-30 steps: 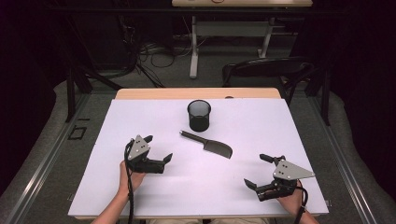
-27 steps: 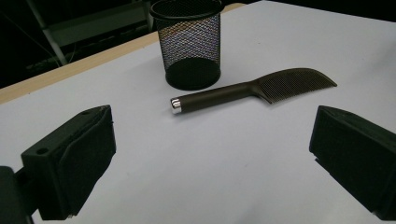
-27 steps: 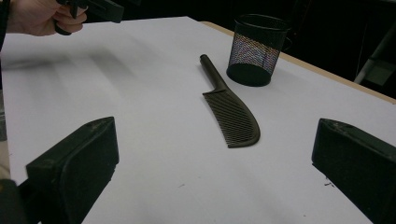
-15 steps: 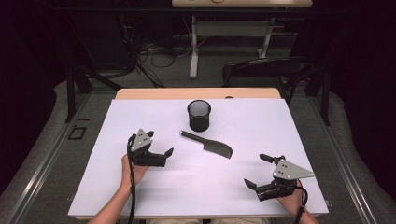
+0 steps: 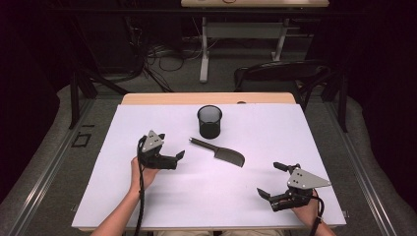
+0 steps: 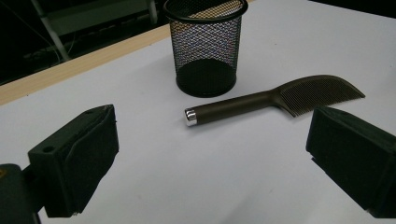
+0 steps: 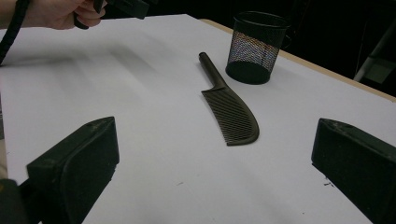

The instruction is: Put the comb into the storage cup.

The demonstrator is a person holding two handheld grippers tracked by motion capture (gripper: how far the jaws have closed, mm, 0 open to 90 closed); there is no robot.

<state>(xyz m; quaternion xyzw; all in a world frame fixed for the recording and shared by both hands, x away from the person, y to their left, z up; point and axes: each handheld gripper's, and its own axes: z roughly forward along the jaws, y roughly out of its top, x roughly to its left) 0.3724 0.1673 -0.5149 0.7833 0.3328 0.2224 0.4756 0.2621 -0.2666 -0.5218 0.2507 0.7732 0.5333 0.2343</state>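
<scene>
Low at the frame's lower right, the right gripper (image 5: 274,180) sits wide open and empty; left of centre, the left gripper (image 5: 173,151) gapes wide too, facing the dark plastic handled comb (image 5: 220,152). That comb lies flat mid-frame on the white table (image 5: 275,128), the black wire-mesh cup (image 5: 210,121) standing just beyond its handle.

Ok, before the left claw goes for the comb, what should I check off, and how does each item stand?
1. Left claw open: ok, jaws wide apart.
2. Left claw faces the comb: ok, handle end lies between the jaws' line of sight.
3. Comb lies free on the table, apart from the mesh cup: ok.
4. Cup upright: ok.
5. Right claw out of the way: ok, open, near the table's front edge.
6. Cup empty: cannot tell.
</scene>
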